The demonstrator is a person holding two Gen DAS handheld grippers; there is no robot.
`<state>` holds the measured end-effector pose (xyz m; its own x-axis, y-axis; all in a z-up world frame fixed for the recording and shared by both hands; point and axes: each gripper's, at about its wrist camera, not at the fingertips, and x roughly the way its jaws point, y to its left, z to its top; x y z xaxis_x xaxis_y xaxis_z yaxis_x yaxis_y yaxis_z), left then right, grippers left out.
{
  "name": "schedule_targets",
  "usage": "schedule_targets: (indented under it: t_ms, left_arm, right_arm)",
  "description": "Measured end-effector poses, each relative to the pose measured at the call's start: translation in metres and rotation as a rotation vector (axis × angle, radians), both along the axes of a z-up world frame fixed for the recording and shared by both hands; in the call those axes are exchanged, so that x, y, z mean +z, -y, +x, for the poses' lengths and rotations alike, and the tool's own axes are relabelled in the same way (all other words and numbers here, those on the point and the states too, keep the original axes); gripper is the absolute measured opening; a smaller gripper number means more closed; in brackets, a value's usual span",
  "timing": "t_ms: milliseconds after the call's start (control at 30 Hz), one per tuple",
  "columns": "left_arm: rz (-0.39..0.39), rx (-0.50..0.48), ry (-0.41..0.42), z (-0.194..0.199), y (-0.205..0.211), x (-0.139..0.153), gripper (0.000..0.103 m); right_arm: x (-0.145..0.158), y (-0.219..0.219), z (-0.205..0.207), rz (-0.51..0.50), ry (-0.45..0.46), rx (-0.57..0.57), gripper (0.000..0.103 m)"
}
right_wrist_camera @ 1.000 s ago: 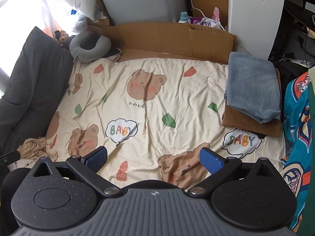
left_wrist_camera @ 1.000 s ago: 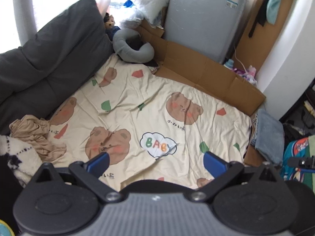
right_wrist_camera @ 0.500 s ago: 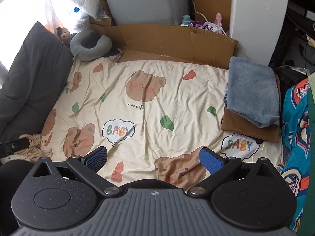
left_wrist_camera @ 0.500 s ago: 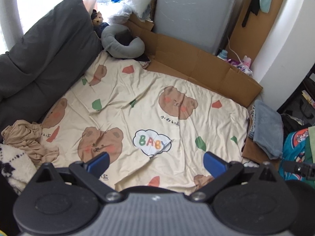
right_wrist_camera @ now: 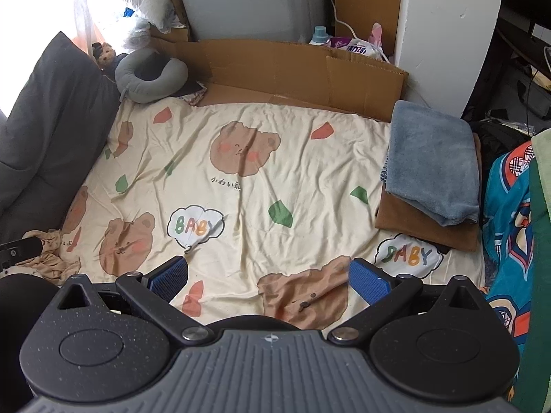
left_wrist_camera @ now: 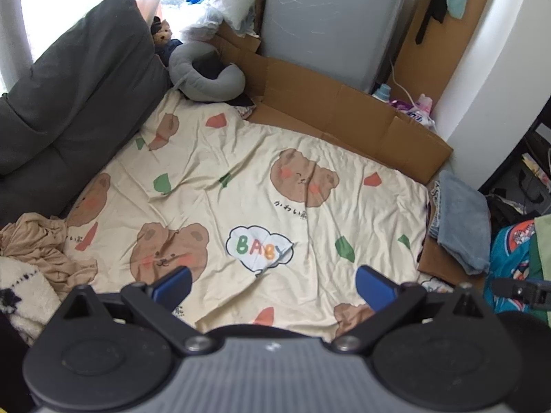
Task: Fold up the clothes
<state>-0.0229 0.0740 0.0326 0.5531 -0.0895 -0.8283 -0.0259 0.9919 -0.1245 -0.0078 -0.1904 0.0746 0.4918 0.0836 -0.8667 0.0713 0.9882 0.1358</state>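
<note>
A crumpled beige garment [left_wrist_camera: 44, 247] lies at the left edge of the cream bear-print sheet [left_wrist_camera: 261, 179], next to a white fuzzy garment [left_wrist_camera: 24, 289]. The beige garment also shows in the right wrist view [right_wrist_camera: 51, 254]. A folded blue-grey towel [right_wrist_camera: 434, 158] sits on a folded brown cloth [right_wrist_camera: 427, 223] at the sheet's right edge; the towel also shows in the left wrist view [left_wrist_camera: 461, 220]. My left gripper [left_wrist_camera: 273, 284] is open and empty above the sheet's near edge. My right gripper [right_wrist_camera: 268, 277] is open and empty, also above the near edge.
A dark grey cushion [left_wrist_camera: 75, 82] lines the left side. A grey neck pillow [left_wrist_camera: 206, 75] and flattened cardboard [left_wrist_camera: 344, 117] lie at the far end, before a grey appliance [left_wrist_camera: 327, 17]. A teal patterned cloth [right_wrist_camera: 509, 227] hangs at the right.
Both grippers have shifted a little over the sheet, so the views slide slightly. Jaws stay open and nothing was picked up.
</note>
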Motion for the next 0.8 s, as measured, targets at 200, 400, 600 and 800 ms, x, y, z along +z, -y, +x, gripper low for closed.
schedule_targets:
  t_ms: [200,400,600,800]
  left_arm:
    - [0.026,-0.009,0.006,-0.0018,0.0038,0.0019,0.102]
    - [0.005,0.003,0.007,-0.0020,0.0011,0.0009,0.102]
    - [0.026,-0.008,0.014,-0.0011,-0.0011,0.0011,0.102]
    - [0.052,-0.006,0.028,-0.0033,0.0035,0.0025,0.099]
  right_arm:
    - [-0.0011,0.0020,0.0000,0.009,0.000,-0.002,0.102]
    - [-0.0014,0.0050,0.0019,0.014,-0.004,-0.013,0.102]
    - [-0.0017,0.0071,0.0027,0.022,-0.005,-0.018,0.102]
    - [-0.0023,0.0078,0.0024,0.024,-0.005,-0.022,0.102]
